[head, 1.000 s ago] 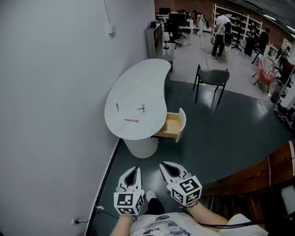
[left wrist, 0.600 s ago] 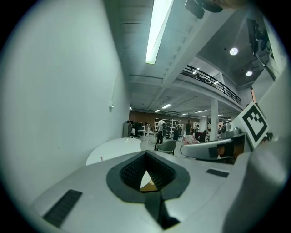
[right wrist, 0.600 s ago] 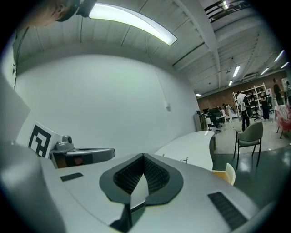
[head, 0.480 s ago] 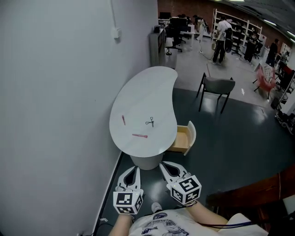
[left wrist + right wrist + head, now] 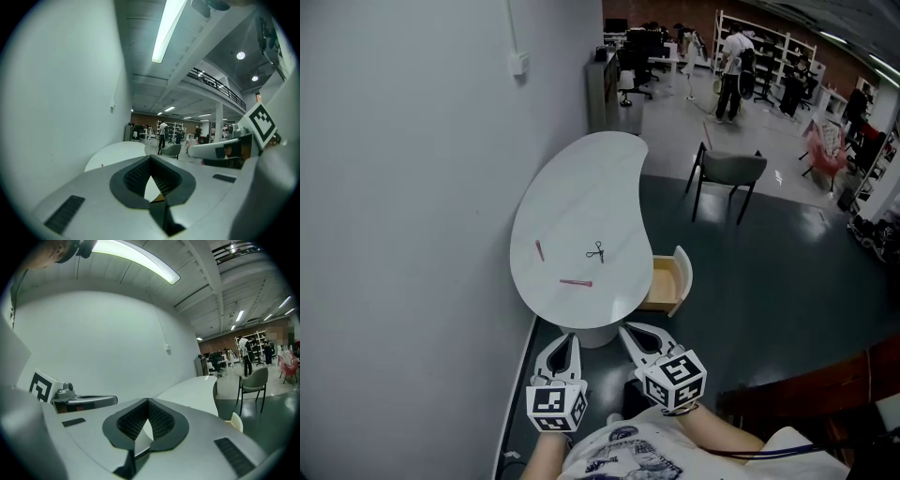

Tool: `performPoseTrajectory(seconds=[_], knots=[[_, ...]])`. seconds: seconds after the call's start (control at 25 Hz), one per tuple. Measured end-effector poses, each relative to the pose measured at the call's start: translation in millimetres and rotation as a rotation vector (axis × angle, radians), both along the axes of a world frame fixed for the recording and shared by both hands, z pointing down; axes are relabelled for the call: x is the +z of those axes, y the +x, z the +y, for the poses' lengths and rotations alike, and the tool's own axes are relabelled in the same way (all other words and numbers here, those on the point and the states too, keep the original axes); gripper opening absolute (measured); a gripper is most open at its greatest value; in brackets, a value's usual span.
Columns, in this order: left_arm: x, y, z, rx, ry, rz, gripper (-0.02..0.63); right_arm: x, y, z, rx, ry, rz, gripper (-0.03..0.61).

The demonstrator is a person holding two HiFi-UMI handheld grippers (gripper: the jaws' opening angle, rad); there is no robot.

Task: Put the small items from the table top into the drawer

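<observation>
Left gripper [image 5: 564, 339] and right gripper [image 5: 629, 329] both pinched closed, empty; drawer [image 5: 668, 281] half hidden beneath the table [image 5: 586, 183]; small dark item [image 5: 596, 250] indistinct.

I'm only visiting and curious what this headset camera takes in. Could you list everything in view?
table: one, white, bean-shaped, against the grey wall
pink sticks: two, pink, on the table's near half, the second closer to the wall
scissors: one pair, dark, small, on the table beyond the nearer stick
drawer: one, white front, pale wood inside, pulled open at the table's right side
chair: one, grey, on the dark floor past the table
people: several, far back by the shelves
wooden piece: one, brown, bottom right; what it is I cannot tell
left tongs: one, white, shut, empty, short of the table
right tongs: one, white, shut, empty, beside the left
</observation>
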State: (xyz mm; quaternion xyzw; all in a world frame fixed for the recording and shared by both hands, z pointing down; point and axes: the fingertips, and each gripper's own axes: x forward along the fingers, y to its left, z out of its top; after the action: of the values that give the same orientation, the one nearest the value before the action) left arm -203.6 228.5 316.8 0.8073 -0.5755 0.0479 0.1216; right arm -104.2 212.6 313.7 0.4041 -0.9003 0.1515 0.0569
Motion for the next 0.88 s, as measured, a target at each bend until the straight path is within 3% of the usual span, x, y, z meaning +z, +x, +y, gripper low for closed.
performPoseTrajectory(seconds=[0.88], knots=[[38, 14, -211, -0.029, -0.094, -0.035, 0.02, 44, 8, -216, -0.042, -0.095, -0.013, 0.02]])
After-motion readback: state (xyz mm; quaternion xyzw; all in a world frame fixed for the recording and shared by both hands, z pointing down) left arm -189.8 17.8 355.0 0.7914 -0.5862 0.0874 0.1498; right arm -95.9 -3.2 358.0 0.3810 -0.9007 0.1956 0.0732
